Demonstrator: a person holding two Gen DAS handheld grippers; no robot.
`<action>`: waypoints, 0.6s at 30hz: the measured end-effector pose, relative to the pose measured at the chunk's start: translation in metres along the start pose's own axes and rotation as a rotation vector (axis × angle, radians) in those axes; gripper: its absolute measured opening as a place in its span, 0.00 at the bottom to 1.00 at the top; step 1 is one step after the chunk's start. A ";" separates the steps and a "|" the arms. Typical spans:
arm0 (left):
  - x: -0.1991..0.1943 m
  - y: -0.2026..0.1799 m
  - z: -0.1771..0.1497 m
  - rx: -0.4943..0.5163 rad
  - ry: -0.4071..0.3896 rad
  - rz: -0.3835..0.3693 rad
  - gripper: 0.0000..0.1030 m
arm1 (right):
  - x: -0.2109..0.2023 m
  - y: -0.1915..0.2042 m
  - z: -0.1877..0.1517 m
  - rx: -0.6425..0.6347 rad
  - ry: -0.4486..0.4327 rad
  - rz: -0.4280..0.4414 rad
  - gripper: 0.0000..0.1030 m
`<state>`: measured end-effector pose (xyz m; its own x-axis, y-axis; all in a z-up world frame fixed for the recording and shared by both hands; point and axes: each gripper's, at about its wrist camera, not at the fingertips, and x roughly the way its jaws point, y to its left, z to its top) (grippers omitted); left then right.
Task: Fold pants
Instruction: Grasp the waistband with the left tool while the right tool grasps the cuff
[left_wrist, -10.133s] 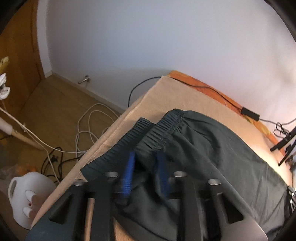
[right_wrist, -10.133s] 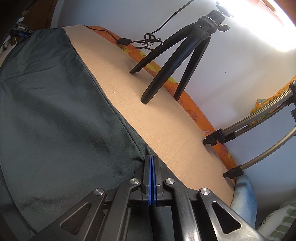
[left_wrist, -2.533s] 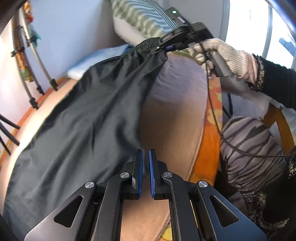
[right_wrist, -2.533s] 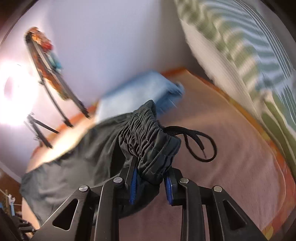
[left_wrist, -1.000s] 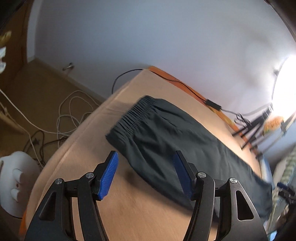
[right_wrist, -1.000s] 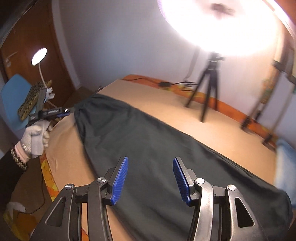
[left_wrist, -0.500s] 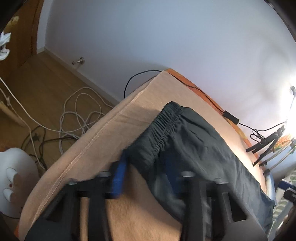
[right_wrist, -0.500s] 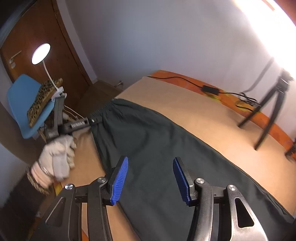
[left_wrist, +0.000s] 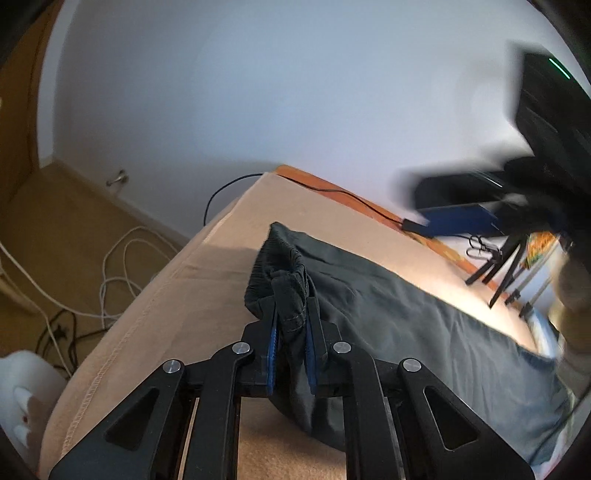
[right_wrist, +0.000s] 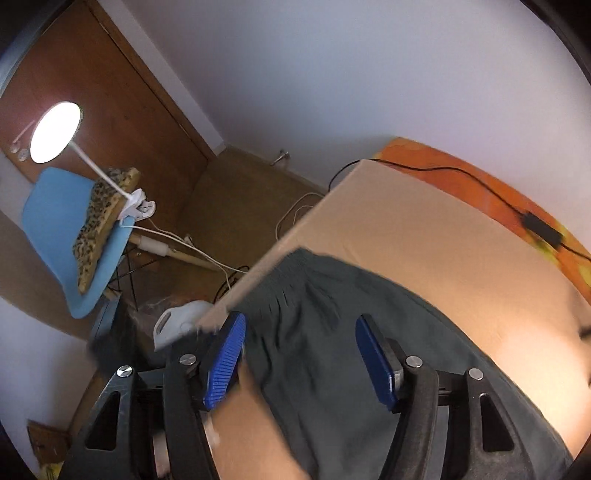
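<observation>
Dark green pants (left_wrist: 424, 321) lie stretched along the beige bed cover (left_wrist: 184, 295). My left gripper (left_wrist: 291, 314) is closing, and its blue pads pinch a bunched corner of the elastic waistband (left_wrist: 286, 291). In the right wrist view my right gripper (right_wrist: 299, 325) hovers over the waistband end of the pants (right_wrist: 332, 332). Its jaws are opening, wide apart, with cloth below them but nothing pressed. The left wrist view shows the right gripper (left_wrist: 461, 218) as a blur at upper right, with a gloved hand (left_wrist: 572, 288) behind it.
The bed's end edge (right_wrist: 266, 269) drops to a wooden floor with white and black cables (left_wrist: 118, 258) and a white appliance (left_wrist: 22, 384). A black cable with an adapter (right_wrist: 539, 225) runs along the orange far edge. Tripod legs (left_wrist: 495, 266), a blue chair (right_wrist: 55, 236) and a lamp (right_wrist: 55, 131) stand around.
The left gripper went from wide open above the bed to pinching the waistband corner. The right gripper swept along the pants to the waistband end and its jaws widened.
</observation>
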<state>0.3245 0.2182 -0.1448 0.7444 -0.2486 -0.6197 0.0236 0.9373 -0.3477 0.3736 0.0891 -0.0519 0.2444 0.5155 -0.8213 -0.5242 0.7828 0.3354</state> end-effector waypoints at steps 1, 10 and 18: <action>-0.001 -0.002 0.000 0.010 -0.004 -0.005 0.11 | 0.012 0.004 0.006 -0.002 0.013 -0.001 0.63; -0.002 -0.016 0.000 0.079 -0.009 -0.046 0.11 | 0.107 0.018 0.027 0.006 0.190 -0.031 0.62; 0.000 -0.024 -0.001 0.122 0.011 -0.042 0.11 | 0.130 0.016 0.020 -0.015 0.225 -0.123 0.38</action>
<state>0.3235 0.1958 -0.1371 0.7339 -0.2900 -0.6142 0.1360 0.9487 -0.2855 0.4131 0.1753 -0.1439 0.1203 0.3254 -0.9379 -0.5141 0.8286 0.2215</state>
